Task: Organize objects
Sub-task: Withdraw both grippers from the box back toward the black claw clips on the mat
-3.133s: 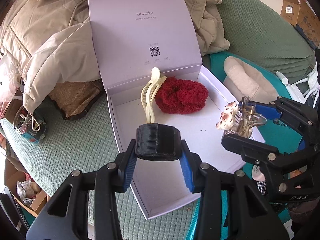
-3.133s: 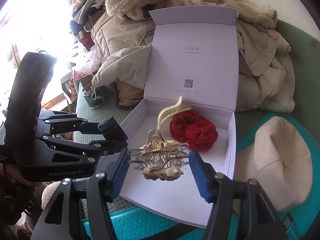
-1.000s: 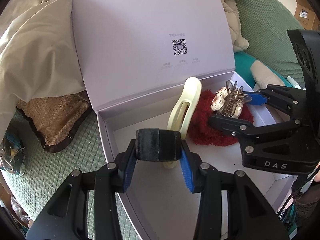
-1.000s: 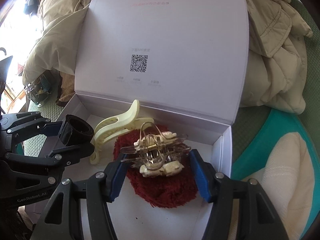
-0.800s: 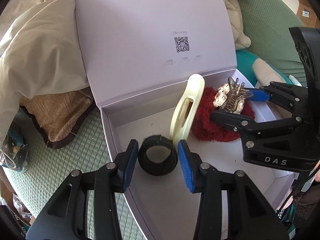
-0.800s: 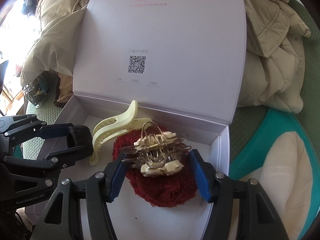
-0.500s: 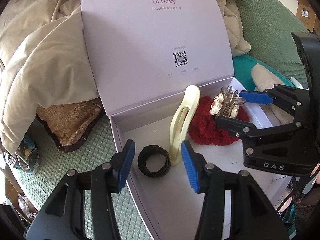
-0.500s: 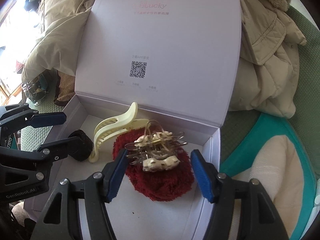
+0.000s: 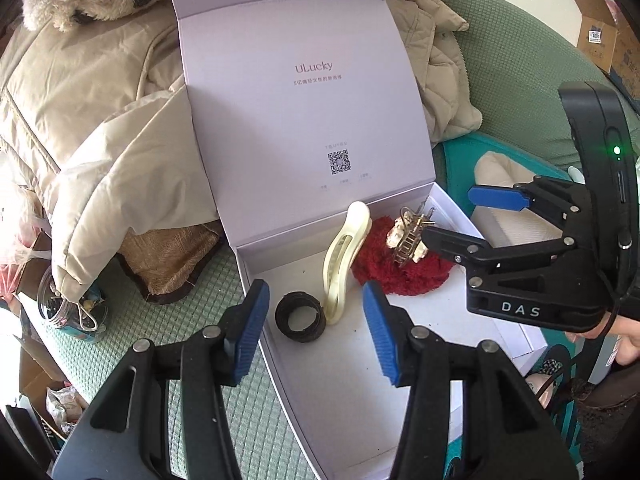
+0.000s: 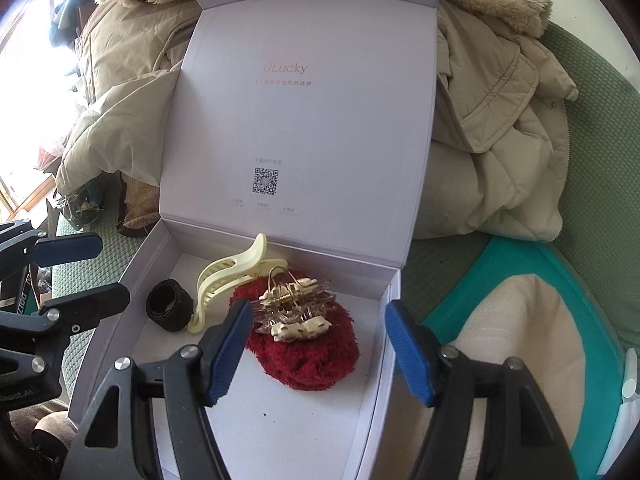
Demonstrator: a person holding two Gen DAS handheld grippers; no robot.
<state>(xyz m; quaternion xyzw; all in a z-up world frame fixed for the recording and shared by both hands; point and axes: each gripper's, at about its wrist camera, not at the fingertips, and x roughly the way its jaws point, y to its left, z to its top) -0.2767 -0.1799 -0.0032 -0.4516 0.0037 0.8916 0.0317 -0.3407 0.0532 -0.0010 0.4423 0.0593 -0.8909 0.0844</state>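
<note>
Both tools now stand spread and empty over the open white box (image 9: 256,276), their loads just released inside it. The black hair band (image 9: 300,317), pinched by the left tool (image 9: 316,328) a moment ago, lies at lower centre of the left view, touching the cream clip (image 9: 345,264). The gold claw clip (image 10: 294,308), let go by the right tool (image 10: 320,350), rests on the red scrunchie (image 10: 312,354) mid-frame. All four pieces visible here sit in the box; closing the lid probably remains.
</note>
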